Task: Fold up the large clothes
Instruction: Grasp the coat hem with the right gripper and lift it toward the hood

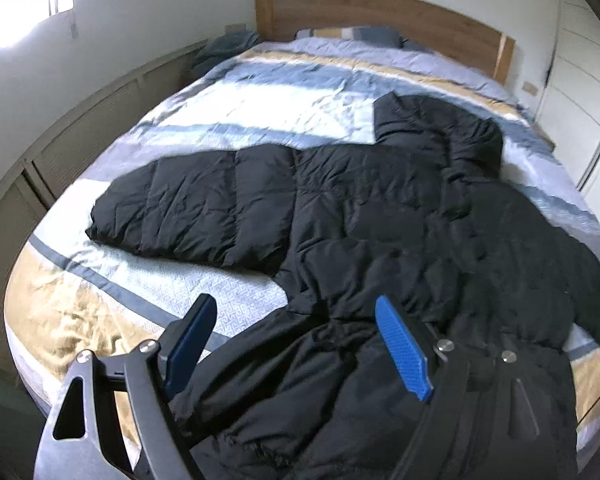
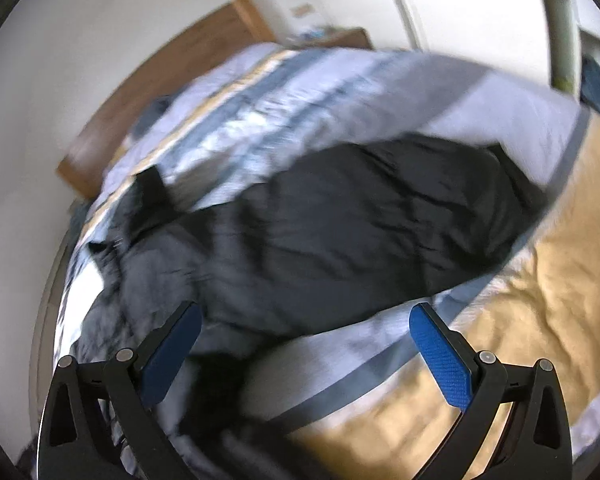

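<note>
A large black puffer jacket (image 1: 380,208) lies spread on the bed, one sleeve (image 1: 188,208) stretched to the left and its hood (image 1: 428,128) toward the headboard. My left gripper (image 1: 296,308) is open just above the jacket's lower hem, with bunched black fabric between its blue pads (image 1: 404,348). My right gripper (image 2: 304,320) is open and empty above the bed. The other sleeve (image 2: 372,224) lies ahead of it. The right wrist view is blurred by motion.
The bed has a striped blue, white and mustard cover (image 1: 228,108) and a wooden headboard (image 1: 380,16). A low cabinet (image 1: 80,132) runs along the left wall under a bright window. White wardrobe doors (image 1: 580,80) stand at the right.
</note>
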The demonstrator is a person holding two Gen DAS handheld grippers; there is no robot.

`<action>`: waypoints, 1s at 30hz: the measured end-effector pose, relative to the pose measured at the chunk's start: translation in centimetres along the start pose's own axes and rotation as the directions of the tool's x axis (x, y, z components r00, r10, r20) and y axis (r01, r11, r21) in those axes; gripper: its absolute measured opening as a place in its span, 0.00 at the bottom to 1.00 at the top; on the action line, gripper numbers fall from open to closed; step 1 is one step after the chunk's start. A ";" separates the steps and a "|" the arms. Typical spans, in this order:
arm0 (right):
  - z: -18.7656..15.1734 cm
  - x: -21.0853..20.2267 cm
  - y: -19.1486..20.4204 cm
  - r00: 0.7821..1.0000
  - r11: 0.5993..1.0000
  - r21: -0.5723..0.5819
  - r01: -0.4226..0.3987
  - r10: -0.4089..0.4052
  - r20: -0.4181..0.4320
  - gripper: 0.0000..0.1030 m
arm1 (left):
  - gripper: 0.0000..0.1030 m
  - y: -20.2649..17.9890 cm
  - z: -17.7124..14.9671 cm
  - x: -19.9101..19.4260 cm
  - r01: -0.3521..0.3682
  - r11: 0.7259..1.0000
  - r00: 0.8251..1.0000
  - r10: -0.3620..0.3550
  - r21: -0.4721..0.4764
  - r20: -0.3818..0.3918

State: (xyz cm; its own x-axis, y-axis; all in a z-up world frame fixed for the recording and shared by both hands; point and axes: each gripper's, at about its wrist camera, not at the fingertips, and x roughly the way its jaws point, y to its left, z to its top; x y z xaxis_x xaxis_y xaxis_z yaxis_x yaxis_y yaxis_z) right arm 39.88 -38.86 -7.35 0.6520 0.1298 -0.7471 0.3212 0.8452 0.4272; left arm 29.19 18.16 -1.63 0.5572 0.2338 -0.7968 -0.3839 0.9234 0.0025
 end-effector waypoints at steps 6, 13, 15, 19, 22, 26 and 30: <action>0.4 4.5 -7.4 0.999 0.972 0.234 0.011 0.000 -0.047 0.89 | 0.79 0.3 0.2 3.0 -0.010 1.000 0.999 0.010 -0.008 -0.048; 1.8 7.0 -12.6 0.997 0.903 0.423 -0.076 0.078 0.014 0.80 | 0.79 1.0 0.7 4.8 -0.043 0.999 0.996 0.041 -0.017 -0.073; 2.2 7.1 -13.7 0.993 0.869 0.480 -0.118 0.102 0.060 0.75 | 0.79 1.1 0.6 5.0 -0.044 0.999 0.996 0.043 -0.009 -0.077; 2.8 7.2 -15.4 0.986 0.820 0.548 -0.165 0.127 0.106 0.43 | 0.79 1.1 0.5 5.3 -0.038 0.999 0.995 0.039 0.009 -0.092; 3.3 7.1 -15.9 0.983 0.811 0.556 -0.181 0.135 0.122 0.17 | 0.79 1.0 0.4 5.2 -0.038 0.999 0.995 0.040 0.022 -0.095; 5.3 5.7 -13.1 0.974 0.866 0.454 -0.212 0.149 0.172 0.09 | 0.79 0.9 0.7 4.5 -0.036 0.999 0.996 0.039 0.033 -0.079; 7.2 3.3 -9.5 0.946 0.900 0.319 -0.297 0.234 0.223 0.07 | 0.79 1.3 1.5 3.7 -0.024 1.000 0.998 0.025 0.010 -0.062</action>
State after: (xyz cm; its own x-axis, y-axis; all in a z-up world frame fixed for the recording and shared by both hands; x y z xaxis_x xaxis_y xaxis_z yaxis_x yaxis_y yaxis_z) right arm 43.92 -50.19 -10.19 0.8454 0.2044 -0.4935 0.3145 0.5562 0.7692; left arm 31.82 20.69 -3.64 0.5006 0.2375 -0.8325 -0.3903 0.9203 0.0278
